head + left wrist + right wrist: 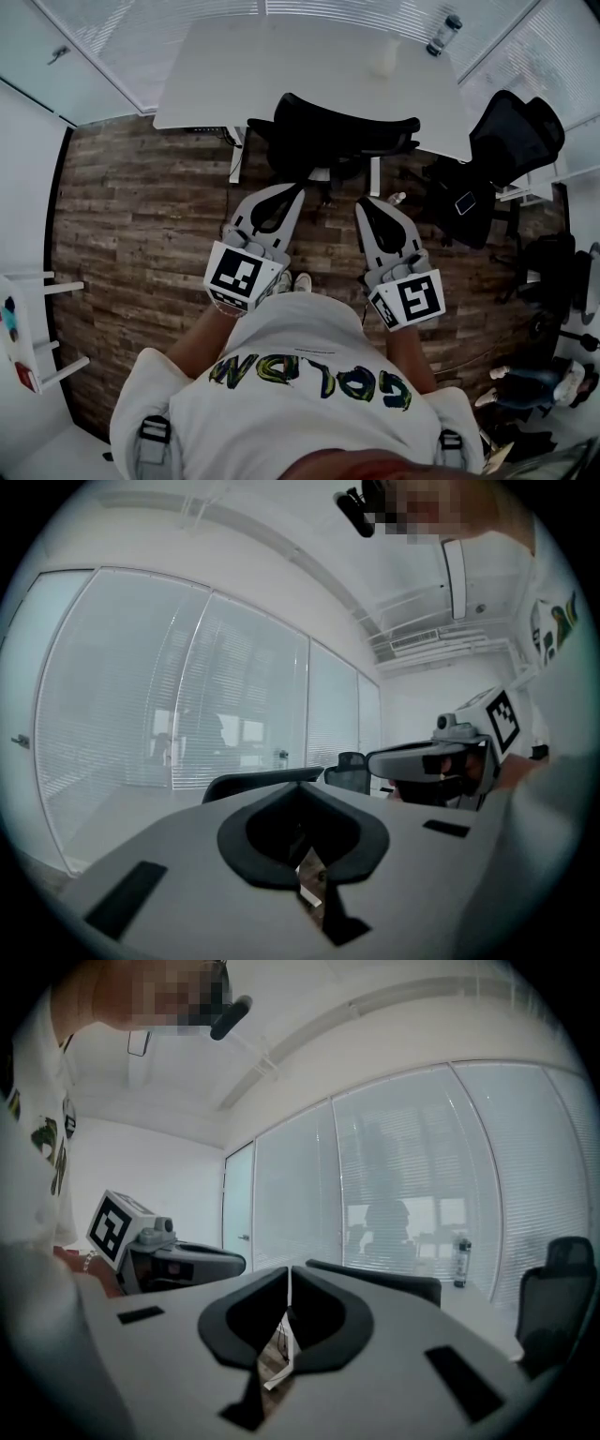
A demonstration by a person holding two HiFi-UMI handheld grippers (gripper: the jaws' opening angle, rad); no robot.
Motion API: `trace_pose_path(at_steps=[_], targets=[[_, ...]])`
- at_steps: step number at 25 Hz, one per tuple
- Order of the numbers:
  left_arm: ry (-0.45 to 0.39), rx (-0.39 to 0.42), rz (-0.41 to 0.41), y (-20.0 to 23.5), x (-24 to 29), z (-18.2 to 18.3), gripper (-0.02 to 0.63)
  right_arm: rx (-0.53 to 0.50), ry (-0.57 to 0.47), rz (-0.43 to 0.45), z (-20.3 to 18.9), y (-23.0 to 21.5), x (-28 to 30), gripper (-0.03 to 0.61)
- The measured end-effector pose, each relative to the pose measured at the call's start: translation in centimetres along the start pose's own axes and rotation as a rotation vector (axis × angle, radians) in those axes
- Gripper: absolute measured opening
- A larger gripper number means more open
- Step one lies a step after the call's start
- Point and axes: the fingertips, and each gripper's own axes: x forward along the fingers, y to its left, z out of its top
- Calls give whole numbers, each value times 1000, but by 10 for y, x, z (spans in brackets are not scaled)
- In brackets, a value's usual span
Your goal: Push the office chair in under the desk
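The black office chair point(328, 141) stands with its seat tucked under the white desk point(216, 84), and its backrest faces me. Both grippers are held side by side a little behind the backrest, apart from it. My left gripper point(292, 191) is shut with nothing between its jaws, and my right gripper point(367, 202) is shut and empty too. In the left gripper view the closed jaws point(302, 786) point over the top edge of the chair's backrest point(253, 782). The right gripper view shows its closed jaws point(288, 1275) with the backrest point(384, 1280) just beyond.
A second black chair point(514, 141) with a bag stands right of the desk. A bottle point(443, 36) and a small cup point(380, 64) stand on the desk's far right. Glass walls with blinds enclose the far side. White furniture point(37, 356) stands at the left. Wood floor point(141, 216) lies left.
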Motion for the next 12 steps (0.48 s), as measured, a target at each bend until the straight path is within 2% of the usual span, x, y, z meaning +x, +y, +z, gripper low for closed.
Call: trace_pose_path(at_steps=[12], targets=[[-8, -1, 1, 1, -7, 3, 11, -22, -2, -7, 4, 6, -1, 20]])
